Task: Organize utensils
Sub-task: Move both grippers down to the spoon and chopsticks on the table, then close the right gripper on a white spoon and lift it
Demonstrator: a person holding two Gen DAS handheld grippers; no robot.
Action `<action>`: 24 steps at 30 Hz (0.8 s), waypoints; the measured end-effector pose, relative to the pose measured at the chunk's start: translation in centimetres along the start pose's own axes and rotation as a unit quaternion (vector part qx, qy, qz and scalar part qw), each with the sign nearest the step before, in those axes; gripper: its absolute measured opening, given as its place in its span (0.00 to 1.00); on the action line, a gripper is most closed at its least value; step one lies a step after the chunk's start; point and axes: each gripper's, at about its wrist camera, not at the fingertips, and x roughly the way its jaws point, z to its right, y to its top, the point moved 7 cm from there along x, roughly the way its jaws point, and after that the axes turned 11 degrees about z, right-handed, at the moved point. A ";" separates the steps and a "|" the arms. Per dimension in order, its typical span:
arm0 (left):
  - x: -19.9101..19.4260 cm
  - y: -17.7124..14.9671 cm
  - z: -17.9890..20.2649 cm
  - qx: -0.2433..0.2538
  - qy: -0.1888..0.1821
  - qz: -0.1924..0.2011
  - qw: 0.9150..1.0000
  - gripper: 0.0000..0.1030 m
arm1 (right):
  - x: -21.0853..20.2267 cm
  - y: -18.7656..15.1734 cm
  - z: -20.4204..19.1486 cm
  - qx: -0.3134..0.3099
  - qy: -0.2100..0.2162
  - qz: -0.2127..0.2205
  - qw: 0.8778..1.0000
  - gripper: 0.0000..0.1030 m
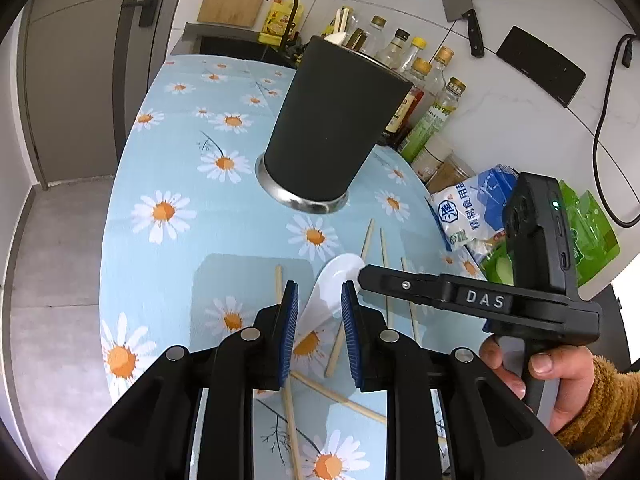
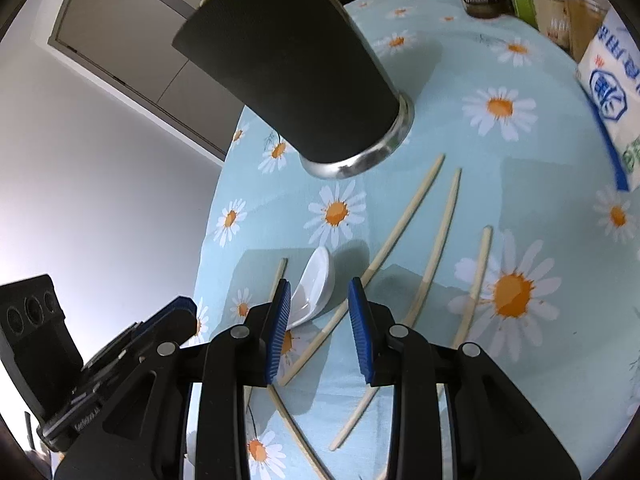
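1. Setting: a desk (image 1: pixel 168 152) under a blue daisy-print cloth carries a tall black utensil holder (image 1: pixel 328 120) on a metal foot. The holder stands upright, well back from the loose items. Pale utensil tips show above its rim.

2. Task items: a white ceramic spoon (image 2: pixel 314 284) lies on the cloth in front of the holder. Several wooden chopsticks (image 2: pixel 404 220) lie scattered around it, some crossing one another. One chopstick runs just beside the spoon's bowl.

3. Left gripper (image 1: pixel 320 320): jaws part-way apart and empty. The spoon lies on the cloth beyond and between the blue pads, which do not press on it.

4. Right gripper (image 2: pixel 320 324): likewise released and holding nothing. In its own view the left pad's tip overlaps the spoon's edge; contact cannot be confirmed. A hand (image 1: pixel 548 380) in a brown fleece sleeve grips its handle.

5. Step in hand, as judged: approach for a pick-up. Both grippers aim down at the spoon and nearby chopsticks; nothing is yet lifted.

6. Next move, as judged: one gripper must settle over a single item, close on it and carry it to the holder's open top. Thin, flat chopsticks call for a low, precise pinch. The glazed spoon may slip, and crossed sticks may be dragged along.
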 end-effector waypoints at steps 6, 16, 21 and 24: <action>0.1 -0.7 -0.5 -0.011 0.000 -0.008 1.000 0.21 | 0.8 0.4 -0.2 -0.001 -0.004 0.000 1.000 0.26; 0.1 -0.6 -1.1 -0.017 0.000 -0.012 1.000 0.21 | 2.3 -0.3 -0.1 -0.004 -0.018 -0.016 1.000 0.14; 0.3 -0.4 -1.3 -0.018 0.002 -0.012 1.000 0.21 | 2.8 -0.6 0.5 0.012 -0.017 -0.027 0.999 0.08; 0.3 -0.4 -1.4 -0.018 0.003 -0.012 1.000 0.21 | 2.8 -0.5 0.6 0.026 -0.002 -0.027 0.999 0.06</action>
